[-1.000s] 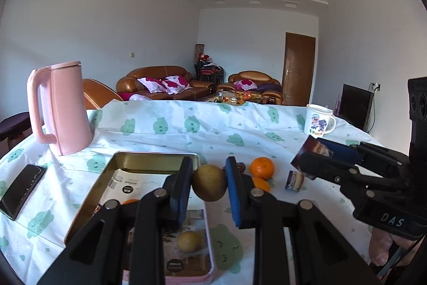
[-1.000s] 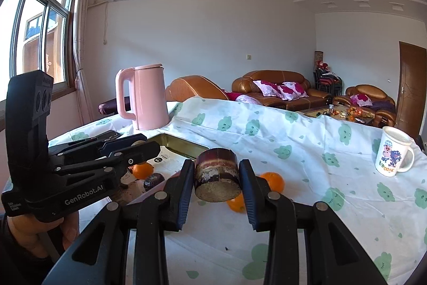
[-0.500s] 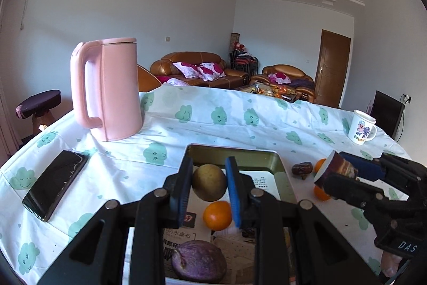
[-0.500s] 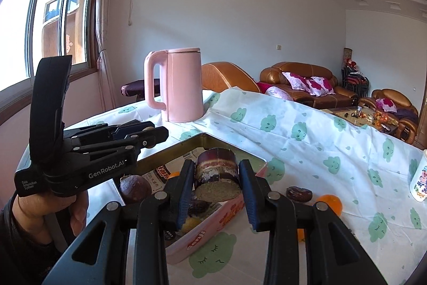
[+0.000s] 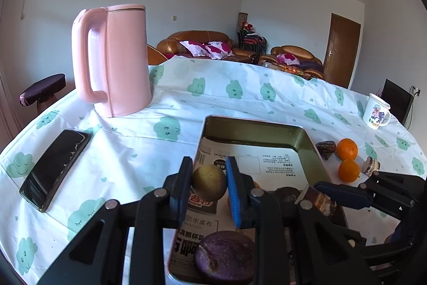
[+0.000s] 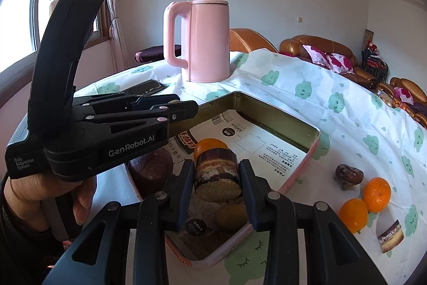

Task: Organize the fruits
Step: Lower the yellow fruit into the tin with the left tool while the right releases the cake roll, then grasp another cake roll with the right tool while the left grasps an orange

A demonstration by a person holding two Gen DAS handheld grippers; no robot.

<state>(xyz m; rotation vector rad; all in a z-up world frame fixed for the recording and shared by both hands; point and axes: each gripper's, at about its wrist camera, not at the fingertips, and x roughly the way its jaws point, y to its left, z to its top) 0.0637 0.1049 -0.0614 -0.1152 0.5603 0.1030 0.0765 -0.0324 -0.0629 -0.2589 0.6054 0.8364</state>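
The left gripper point(image 5: 209, 182) is clamping a round yellow-brown fruit point(image 5: 209, 183) between its pads, holding it above the near left part of the tin tray point(image 5: 307, 140). The right gripper point(image 6: 216, 179) is pinching a brown cut cane segment point(image 6: 216, 172) over the tray's near end. A purple fruit point(image 5: 225, 257) is lying in the tray below, while two oranges point(image 6: 365, 200) are sitting on the tablecloth point(image 5: 133, 146) beside it.

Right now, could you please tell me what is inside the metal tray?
The tray holds printed paper, an orange, a purple fruit and a kiwi. The grippers cover whatever lies beneath them.
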